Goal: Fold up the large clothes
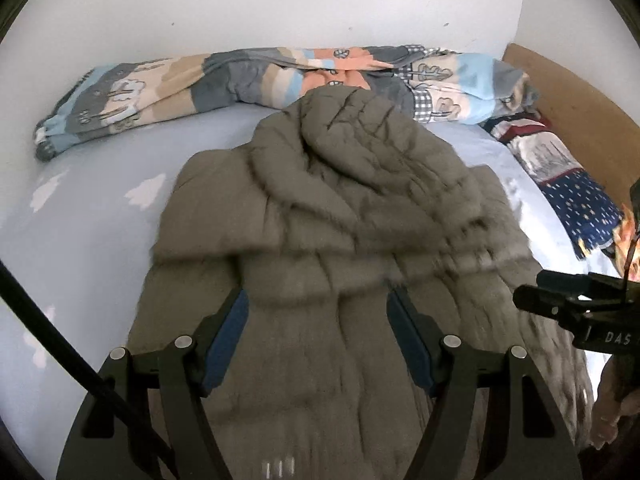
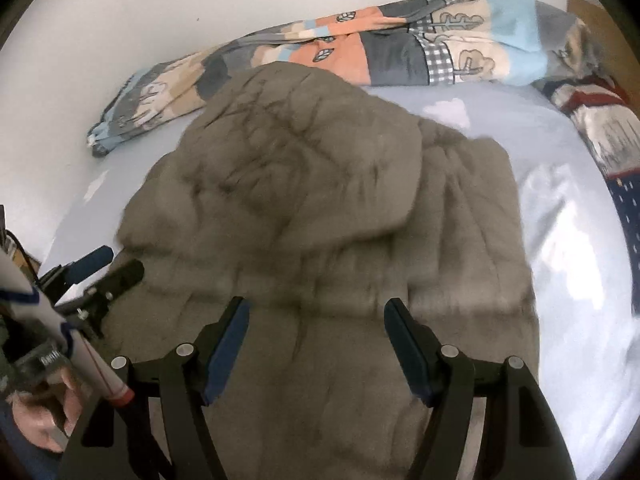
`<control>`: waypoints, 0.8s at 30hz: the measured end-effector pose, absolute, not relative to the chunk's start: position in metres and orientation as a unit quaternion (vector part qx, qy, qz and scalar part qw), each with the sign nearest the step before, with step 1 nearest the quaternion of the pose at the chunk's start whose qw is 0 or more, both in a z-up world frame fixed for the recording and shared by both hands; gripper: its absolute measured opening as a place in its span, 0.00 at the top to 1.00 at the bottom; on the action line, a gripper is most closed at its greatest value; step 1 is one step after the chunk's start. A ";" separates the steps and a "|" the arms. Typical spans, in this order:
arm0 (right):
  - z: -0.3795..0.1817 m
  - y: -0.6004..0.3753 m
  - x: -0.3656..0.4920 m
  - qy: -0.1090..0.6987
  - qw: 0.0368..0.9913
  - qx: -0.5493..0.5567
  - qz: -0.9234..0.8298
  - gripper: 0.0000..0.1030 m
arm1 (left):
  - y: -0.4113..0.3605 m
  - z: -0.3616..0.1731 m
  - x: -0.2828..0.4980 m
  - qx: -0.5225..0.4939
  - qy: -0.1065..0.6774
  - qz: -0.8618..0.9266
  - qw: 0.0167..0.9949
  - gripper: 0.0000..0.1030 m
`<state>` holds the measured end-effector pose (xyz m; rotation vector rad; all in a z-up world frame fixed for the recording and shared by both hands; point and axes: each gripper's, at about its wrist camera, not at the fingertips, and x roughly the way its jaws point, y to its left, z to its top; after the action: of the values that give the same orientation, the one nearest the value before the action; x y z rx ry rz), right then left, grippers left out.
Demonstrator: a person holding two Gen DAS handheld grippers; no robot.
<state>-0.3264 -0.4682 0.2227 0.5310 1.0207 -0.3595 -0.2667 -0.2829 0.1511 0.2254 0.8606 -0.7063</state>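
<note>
A large grey-brown puffer coat [image 1: 328,240] lies flat on the bed, hood pointing toward the far wall; it also fills the right wrist view [image 2: 304,208]. My left gripper [image 1: 318,304] hovers open over the coat's lower middle, nothing between its blue pads. My right gripper [image 2: 316,312] is open too, over the coat's right half. The right gripper shows at the right edge of the left wrist view [image 1: 560,304], and the left gripper shows at the left edge of the right wrist view [image 2: 108,272]. The coat's hem is hidden below both views.
The bed has a pale blue sheet [image 1: 80,200]. A rolled patchwork quilt [image 1: 240,76] lies along the white far wall. A dark blue and red patterned pillow [image 1: 560,176] sits at the right by a wooden headboard [image 1: 576,104]. A black cable [image 1: 52,340] crosses the lower left.
</note>
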 end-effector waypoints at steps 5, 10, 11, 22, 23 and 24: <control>0.233 -0.415 -0.386 0.472 0.828 0.257 -0.160 0.27 | -0.225 0.154 -0.333 0.105 0.401 -0.322 0.851 0.31; 0.231 -0.367 -0.435 0.465 0.831 0.252 -0.174 0.27 | -0.180 0.131 -0.381 0.091 0.407 -0.276 0.866 0.31; 0.229 -0.358 -0.444 0.464 0.830 0.252 -0.180 0.27 | -0.175 0.126 -0.386 0.092 0.405 -0.266 0.870 0.31; 0.189 -0.315 -0.484 0.495 0.811 0.229 -0.213 0.27 | -0.158 0.066 -0.401 0.128 0.435 -0.219 0.864 0.31; 0.183 -0.314 -0.483 0.502 0.807 0.225 -0.215 0.27 | -0.158 0.060 -0.400 0.129 0.441 -0.215 0.862 0.31; 0.179 -0.313 -0.483 0.507 0.804 0.222 -0.217 0.27 | -0.160 0.057 -0.398 0.130 0.441 -0.214 0.862 0.31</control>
<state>-0.4827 -0.3130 0.1787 0.4753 1.0870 -0.4644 -0.3985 -0.1599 0.0570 0.2737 0.9242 -0.4494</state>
